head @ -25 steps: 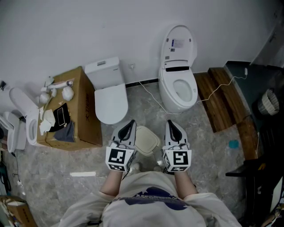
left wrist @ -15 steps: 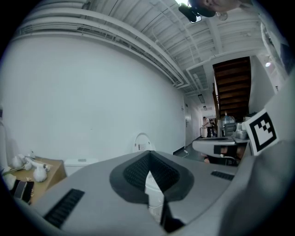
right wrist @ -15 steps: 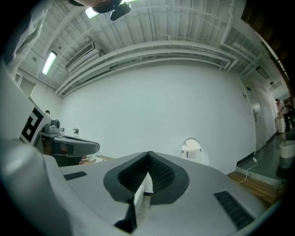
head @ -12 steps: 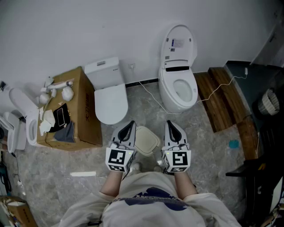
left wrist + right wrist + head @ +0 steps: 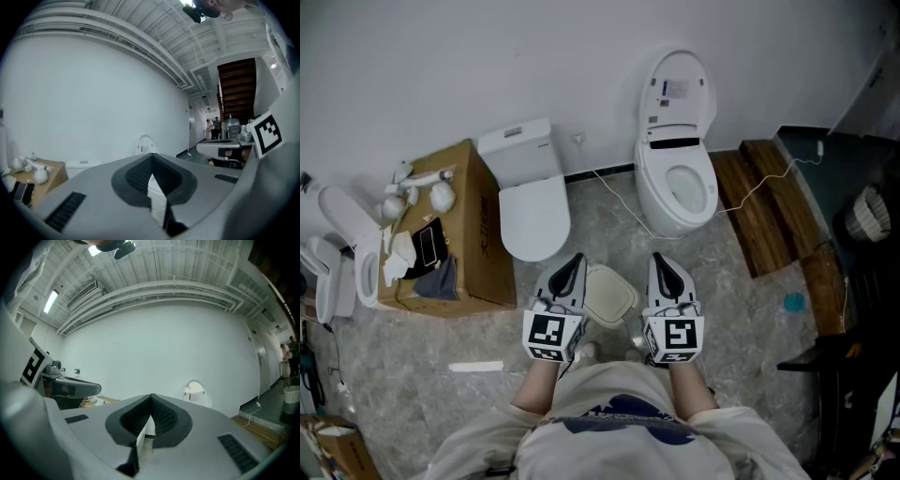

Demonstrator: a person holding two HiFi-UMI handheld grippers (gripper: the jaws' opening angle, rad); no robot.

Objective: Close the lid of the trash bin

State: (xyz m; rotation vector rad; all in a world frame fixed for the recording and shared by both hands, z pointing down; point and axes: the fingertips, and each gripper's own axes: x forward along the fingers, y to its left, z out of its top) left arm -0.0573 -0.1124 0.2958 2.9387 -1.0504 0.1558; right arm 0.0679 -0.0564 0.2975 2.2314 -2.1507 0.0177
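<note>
In the head view a cream trash bin (image 5: 610, 294) stands on the stone floor just ahead of the person, seen from above with its lid facing up; whether the lid lies fully down I cannot tell. My left gripper (image 5: 574, 262) hovers over the bin's left side, shut and holding nothing. At the bin's right side my right gripper (image 5: 660, 262) is likewise shut and empty. In the left gripper view the left gripper (image 5: 151, 164) has its jaws closed, pointing level at the white wall. The right gripper view shows the right gripper (image 5: 150, 403) the same way.
A white toilet with its lid down (image 5: 532, 207) stands ahead on the left, and another with its lid up (image 5: 677, 178) ahead on the right. A cardboard box (image 5: 469, 225) with small items sits at the left. Wooden planks (image 5: 761, 208) and a white cable (image 5: 750, 195) lie at the right.
</note>
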